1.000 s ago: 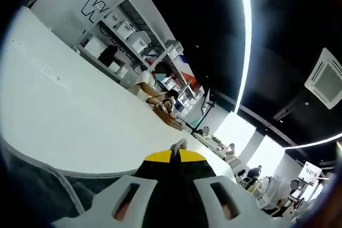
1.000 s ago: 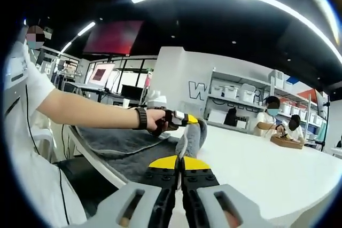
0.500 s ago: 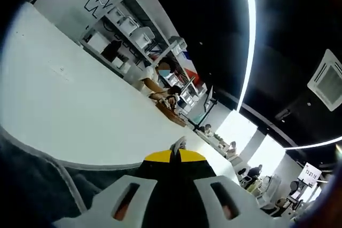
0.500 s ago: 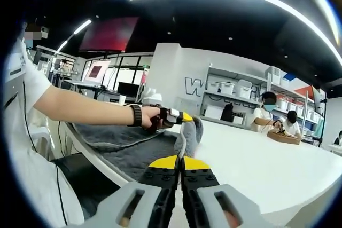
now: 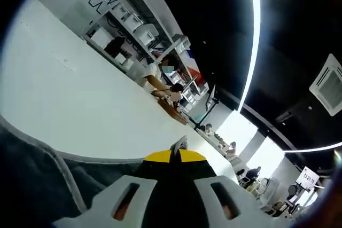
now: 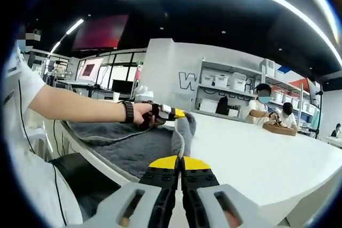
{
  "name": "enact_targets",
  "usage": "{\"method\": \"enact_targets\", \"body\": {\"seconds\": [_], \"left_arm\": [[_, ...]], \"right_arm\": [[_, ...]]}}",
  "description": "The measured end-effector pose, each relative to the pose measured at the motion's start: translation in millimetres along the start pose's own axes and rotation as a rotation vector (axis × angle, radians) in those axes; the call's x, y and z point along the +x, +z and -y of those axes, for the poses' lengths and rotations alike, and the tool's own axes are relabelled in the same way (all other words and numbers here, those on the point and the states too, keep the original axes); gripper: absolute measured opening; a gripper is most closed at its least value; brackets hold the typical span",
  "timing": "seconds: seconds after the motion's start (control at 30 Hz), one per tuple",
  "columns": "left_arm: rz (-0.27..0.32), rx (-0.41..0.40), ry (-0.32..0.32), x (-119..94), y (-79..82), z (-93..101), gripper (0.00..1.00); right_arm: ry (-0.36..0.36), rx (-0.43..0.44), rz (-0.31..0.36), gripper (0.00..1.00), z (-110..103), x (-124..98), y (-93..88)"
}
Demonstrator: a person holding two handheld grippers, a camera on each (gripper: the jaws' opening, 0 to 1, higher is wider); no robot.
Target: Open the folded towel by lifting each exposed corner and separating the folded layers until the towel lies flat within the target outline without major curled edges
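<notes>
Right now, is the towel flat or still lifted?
Still lifted: both grippers, left and right, are shut on the towel, holding an edge up off the table.

The right gripper (image 6: 180,159) had black jaws capped with yellow tips, rising from a pale grey moulded body with two slotted openings that showed orange inside. The left gripper (image 5: 172,156) had the same build: yellow-tipped black jaws on a light grey slotted frame. The person wore a white short-sleeved shirt (image 6: 20,86) and a dark wristband (image 6: 128,111), with a thin dark cable (image 6: 37,148) trailing down the front.
</notes>
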State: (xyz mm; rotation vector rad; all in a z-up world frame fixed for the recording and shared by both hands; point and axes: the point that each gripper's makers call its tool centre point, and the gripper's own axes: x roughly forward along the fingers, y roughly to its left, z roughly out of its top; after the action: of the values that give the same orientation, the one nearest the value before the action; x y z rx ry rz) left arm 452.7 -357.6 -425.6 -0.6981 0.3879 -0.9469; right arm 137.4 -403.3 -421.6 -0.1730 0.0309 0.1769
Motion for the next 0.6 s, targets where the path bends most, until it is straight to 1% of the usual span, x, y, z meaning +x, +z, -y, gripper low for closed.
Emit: {"method": "enact_targets", "body": {"seconds": [0.13, 0.17, 0.23, 0.3, 0.37, 0.43, 0.5, 0.6], "left_arm": [[-0.005, -0.009, -0.003, -2, -1.4, -1.4, 0.02], [0.004, -0.01, -0.016, -3, 0.1, 1.2, 0.03], [0.013, 0.002, -0.022, -3, 1.5, 4.8, 0.03], [0.003, 0.03, -0.03, -2, -0.2, 9.0, 0.03], [0.006, 0.013, -0.03, -2, -0.4, 8.6, 0.05], [0.014, 0.003, -0.047, -3, -0.3, 10.4, 0.06], [0.015, 0.003, -0.039, -3, -1.5, 7.9, 0.07], [0.026, -0.024, -0.04, -5, 0.7, 6.2, 0.08]], "right_arm": [[0.015, 0.002, 0.004, 0.0, -2, 1, -5.3], [0.015, 0.007, -0.015, 0.0, -2, 1, -11.0], [0.004, 0.004, -0.018, 0.0, 0, 1, -13.3], [-0.012, 0.004, -0.022, 0.0, 5, -1, -15.8], [-0.016, -0.007, -0.025, 0.0, 7, -1, -17.3], [-0.012, -0.028, -0.044, 0.0, 7, -1, -21.8], [-0.006, -0.059, -0.06, 0.0, 7, 0, -26.5], [-0.021, -0.062, -0.079, 0.0, 9, 2, -32.3]]}}
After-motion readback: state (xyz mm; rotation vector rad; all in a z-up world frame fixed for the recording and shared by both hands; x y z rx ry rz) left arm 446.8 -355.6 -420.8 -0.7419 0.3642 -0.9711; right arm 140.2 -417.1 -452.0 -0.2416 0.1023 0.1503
